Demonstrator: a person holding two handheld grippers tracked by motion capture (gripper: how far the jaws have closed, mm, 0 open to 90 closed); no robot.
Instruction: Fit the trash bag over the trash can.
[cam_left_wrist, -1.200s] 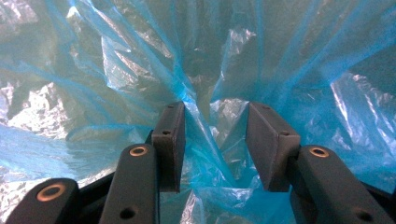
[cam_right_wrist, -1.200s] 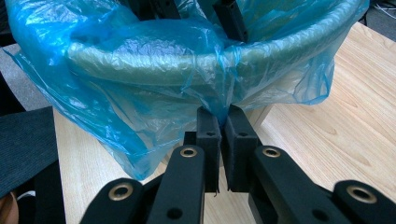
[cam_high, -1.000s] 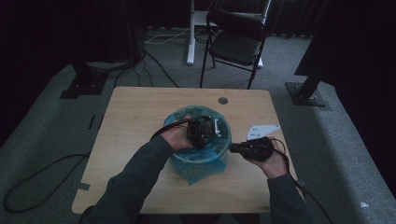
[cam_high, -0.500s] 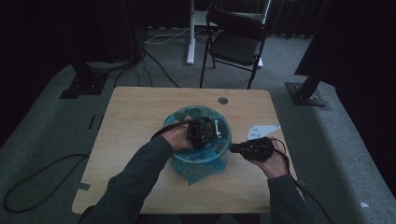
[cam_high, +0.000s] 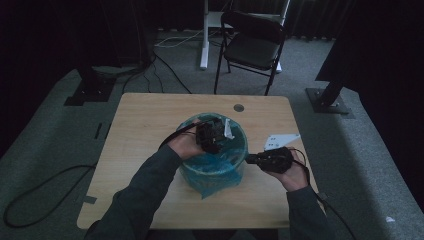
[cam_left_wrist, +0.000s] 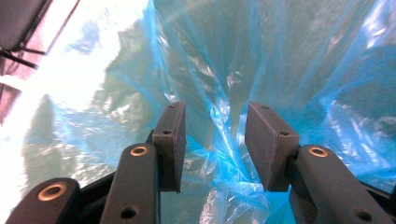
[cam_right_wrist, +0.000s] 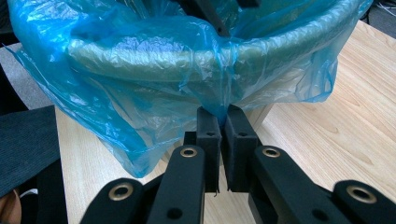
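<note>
A round bin (cam_high: 214, 172) lined with a thin blue plastic bag (cam_high: 220, 161) stands on the middle of the wooden table (cam_high: 145, 130). My left gripper (cam_high: 214, 138) reaches down inside the bin. In the left gripper view its jaws (cam_left_wrist: 215, 140) stand open, with crumpled folds of the bag (cam_left_wrist: 280, 56) right behind them. My right gripper (cam_high: 248, 159) is at the bin's right side, outside the rim. In the right gripper view it (cam_right_wrist: 223, 125) is shut on a pinched fold of the bag (cam_right_wrist: 140, 93), just under the bin's rim (cam_right_wrist: 154, 53).
The bag's loose edge hangs over the bin's front. A round cable hole (cam_high: 238, 107) sits near the table's far edge. A black folding chair (cam_high: 255, 47) stands beyond the table. A black cable (cam_high: 40, 195) lies on the floor at the left.
</note>
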